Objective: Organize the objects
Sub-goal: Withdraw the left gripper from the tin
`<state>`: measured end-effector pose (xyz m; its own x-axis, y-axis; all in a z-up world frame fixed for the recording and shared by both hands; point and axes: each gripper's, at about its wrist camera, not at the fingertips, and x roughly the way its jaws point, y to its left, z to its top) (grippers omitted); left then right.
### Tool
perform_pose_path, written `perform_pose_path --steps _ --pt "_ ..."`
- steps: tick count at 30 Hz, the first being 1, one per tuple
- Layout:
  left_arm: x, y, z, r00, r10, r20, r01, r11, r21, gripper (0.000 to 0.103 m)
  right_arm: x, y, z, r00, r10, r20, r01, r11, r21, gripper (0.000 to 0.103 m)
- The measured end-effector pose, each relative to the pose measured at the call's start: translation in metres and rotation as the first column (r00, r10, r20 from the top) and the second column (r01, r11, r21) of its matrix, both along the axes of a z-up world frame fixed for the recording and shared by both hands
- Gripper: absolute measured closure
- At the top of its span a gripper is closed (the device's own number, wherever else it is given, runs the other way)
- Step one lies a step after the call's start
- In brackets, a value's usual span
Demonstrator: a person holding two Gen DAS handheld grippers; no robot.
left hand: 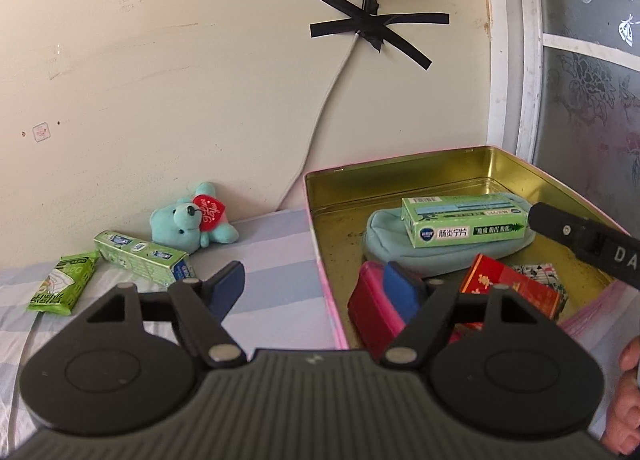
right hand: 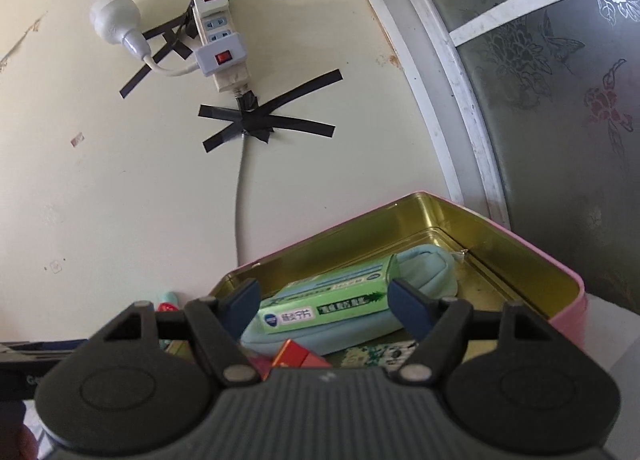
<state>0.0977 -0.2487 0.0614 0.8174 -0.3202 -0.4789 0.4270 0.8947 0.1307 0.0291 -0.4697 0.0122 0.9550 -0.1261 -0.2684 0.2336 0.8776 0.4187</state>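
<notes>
Both claws stand apart, gripping nothing: the left gripper [left hand: 320, 284] straddles the near left wall of the pink tin [left hand: 320, 236], the right gripper [right hand: 324, 300] hovers over it. Inside the tin, a green box [left hand: 464, 219] printed 肠炎宁片 lies on a blue pouch [left hand: 384, 244]. Left of the tin lie a teddy bear [left hand: 192, 223] with a lettered red heart too small to read, a long green carton [left hand: 140, 252] and a green packet [left hand: 64, 284].

Green box [left hand: 466, 221] lies flat on blue pouch [left hand: 394, 246] inside gold tin [left hand: 400, 169]

Green box [right hand: 324, 306] on blue pouch [right hand: 424, 272], inside tin [right hand: 520, 256]
</notes>
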Motion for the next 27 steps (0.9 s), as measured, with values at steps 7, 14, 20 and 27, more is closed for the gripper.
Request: perform_pose_path --steps 7,14,20,27 --pt "-0.011 0.022 -0.002 1.0 0.004 0.003 -0.004 1.0 -0.001 0.025 -0.022 0.019 0.003 0.999 0.024 0.031 -0.025 0.998 0.058 0.03" --pt "-0.016 0.05 -0.003 0.999 0.031 0.024 -0.031 0.999 -0.009 0.025 -0.026 0.052 0.018 0.996 0.077 0.043 -0.078 0.997 0.019 0.029" --pt "-0.011 0.081 -0.01 0.997 0.082 0.008 -0.082 0.996 -0.021 0.024 -0.021 0.082 0.023 0.992 0.124 0.032 -0.124 0.992 -0.011 0.029" --pt "-0.001 0.117 -0.018 0.989 0.146 -0.025 -0.147 0.988 -0.049 0.024 -0.015 0.113 0.022 0.987 0.163 0.008 -0.163 0.986 -0.042 0.025"
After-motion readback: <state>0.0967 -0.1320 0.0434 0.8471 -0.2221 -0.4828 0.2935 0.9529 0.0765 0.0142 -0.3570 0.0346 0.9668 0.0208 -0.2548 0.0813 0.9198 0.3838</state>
